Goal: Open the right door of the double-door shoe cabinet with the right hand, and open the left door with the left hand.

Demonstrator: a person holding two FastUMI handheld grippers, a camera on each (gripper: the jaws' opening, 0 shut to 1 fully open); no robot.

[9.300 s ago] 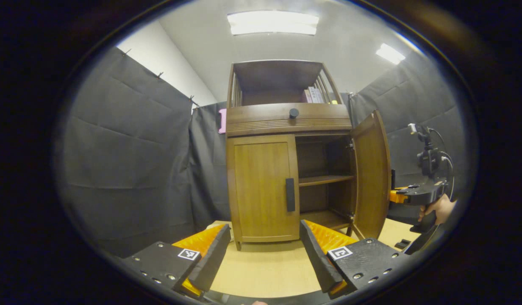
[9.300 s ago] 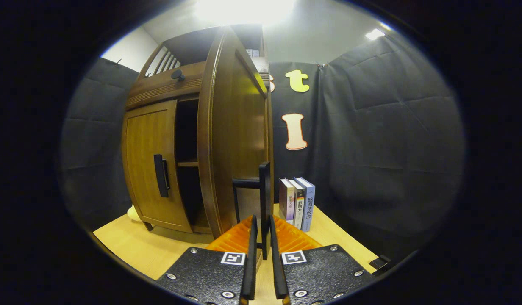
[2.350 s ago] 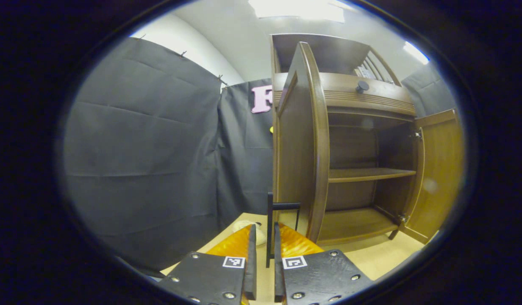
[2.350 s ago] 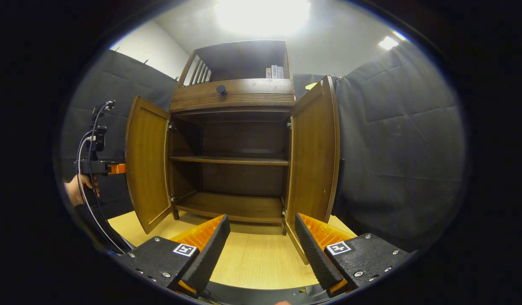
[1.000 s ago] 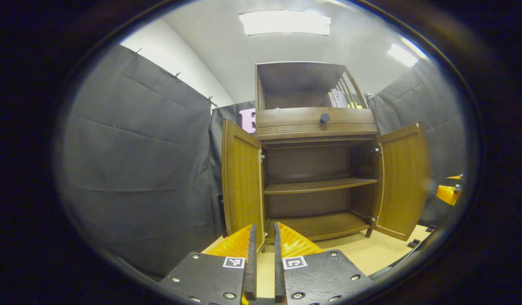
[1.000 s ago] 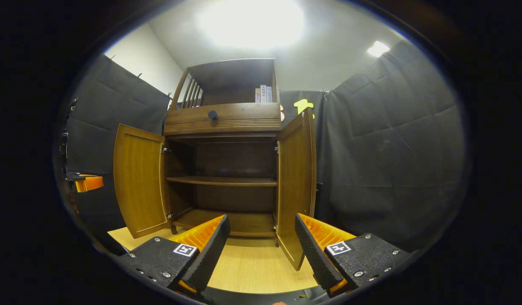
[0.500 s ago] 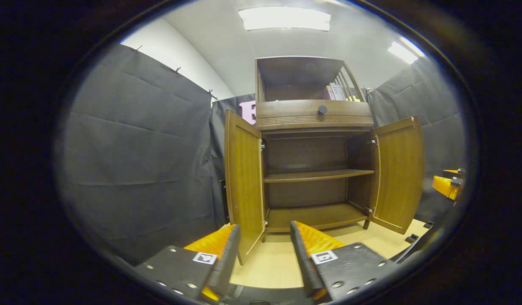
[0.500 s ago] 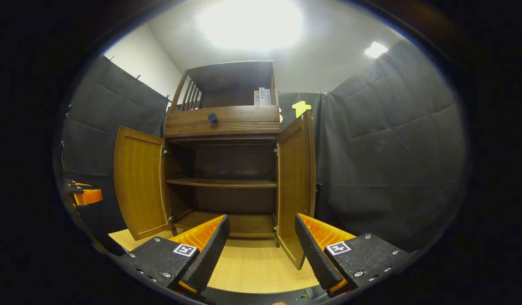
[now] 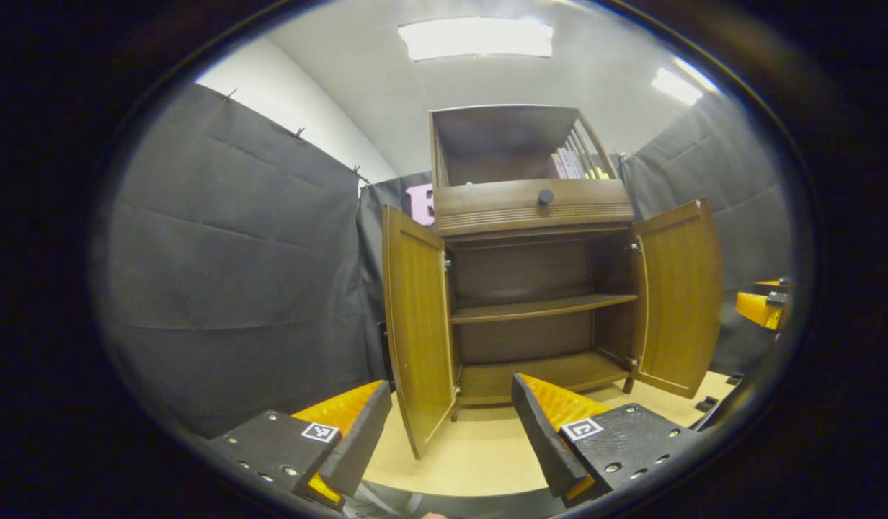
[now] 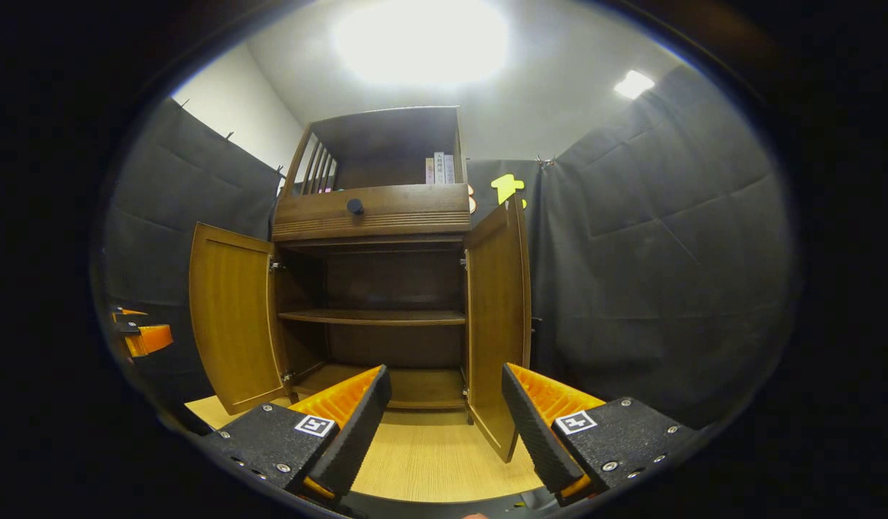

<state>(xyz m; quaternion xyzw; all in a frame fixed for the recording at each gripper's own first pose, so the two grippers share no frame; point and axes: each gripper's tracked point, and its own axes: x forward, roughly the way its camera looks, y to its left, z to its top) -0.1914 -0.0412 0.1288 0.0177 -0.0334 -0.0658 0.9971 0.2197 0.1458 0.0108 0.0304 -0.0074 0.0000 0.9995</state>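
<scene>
Brown wood makes up the cabinet [image 9: 534, 209], which stands on the pale worktop [image 10: 429, 454] against the black cloth wall [image 9: 235, 274]. Both doors are swung wide. In the left gripper view the left door [image 9: 415, 317] stands almost edge-on, its lower free corner reaching out over the worktop between the left tongs [image 9: 451, 425], while the right door [image 9: 678, 295] angles away to the far side. In the right gripper view the right door [image 10: 496, 317] is seen edge-on, its bottom edge coming forward between the right tongs [image 10: 445, 411], and the left door [image 10: 231, 317] opens to the far side.

Inside, a single shelf [image 10: 375, 316] crosses the dark interior above the floor board [image 9: 538, 371]. Above the doors sits a drawer front with a round knob [image 10: 355, 207], and an open upper bay holds a few books [image 10: 438, 167].

Bare worktop lies in front of the cabinet, between and ahead of both pairs of fingers. Left tongs are spread wide with nothing between them but the door's corner farther off; right tongs are likewise spread wide and hold nothing. Each view catches the tip of the other gripper at its outer edge, well apart from the doors.
</scene>
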